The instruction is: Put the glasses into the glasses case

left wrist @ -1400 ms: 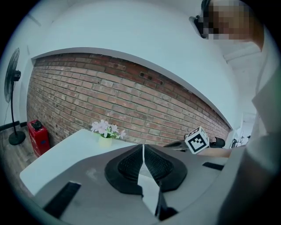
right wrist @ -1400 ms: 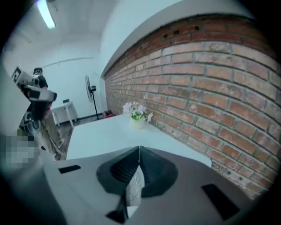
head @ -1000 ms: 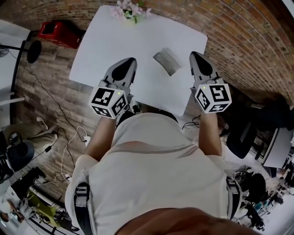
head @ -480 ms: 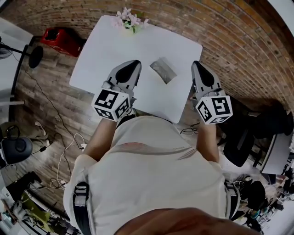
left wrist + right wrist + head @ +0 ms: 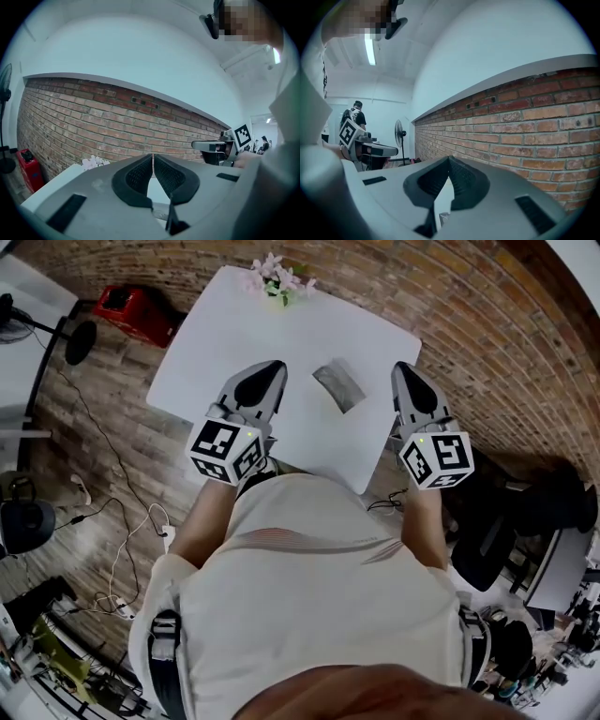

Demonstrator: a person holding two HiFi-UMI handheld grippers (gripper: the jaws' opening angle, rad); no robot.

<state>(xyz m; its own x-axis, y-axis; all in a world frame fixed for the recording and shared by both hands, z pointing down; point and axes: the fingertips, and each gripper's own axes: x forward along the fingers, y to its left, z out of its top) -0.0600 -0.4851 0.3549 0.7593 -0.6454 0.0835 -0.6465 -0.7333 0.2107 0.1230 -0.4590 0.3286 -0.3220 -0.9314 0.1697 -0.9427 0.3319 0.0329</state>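
Head view first: little has changed from half a second ago. Both grippers hang in nearly the same spots above the near edge of the white table (image 5: 216, 343), and the whole scene has only slid slightly in the picture. The left gripper (image 5: 270, 371) is held out low in front of the person's body, jaws pointing away toward the far side, its marker cube nearest the chest. The right gripper (image 5: 404, 371) mirrors it over the table's right near edge. The grey glasses case (image 5: 338, 386) lies flat on the table between the two grippers, a little farther out than their tips and touched by neither. A bunch of pale flowers (image 5: 280, 277) sits at the far edge, and a red box (image 5: 135, 311) stands on the floor to the far left

Left gripper view: the jaws are pressed together at their tips with nothing between them, aimed level toward a brick wall (image 5: 93, 122). The flowers and the red box show low at the left, and the other gripper shows at the right

Right gripper view: its jaws are likewise closed on each other and empty, pointing along the brick wall. A standing fan (image 5: 398, 133) is well off at the left
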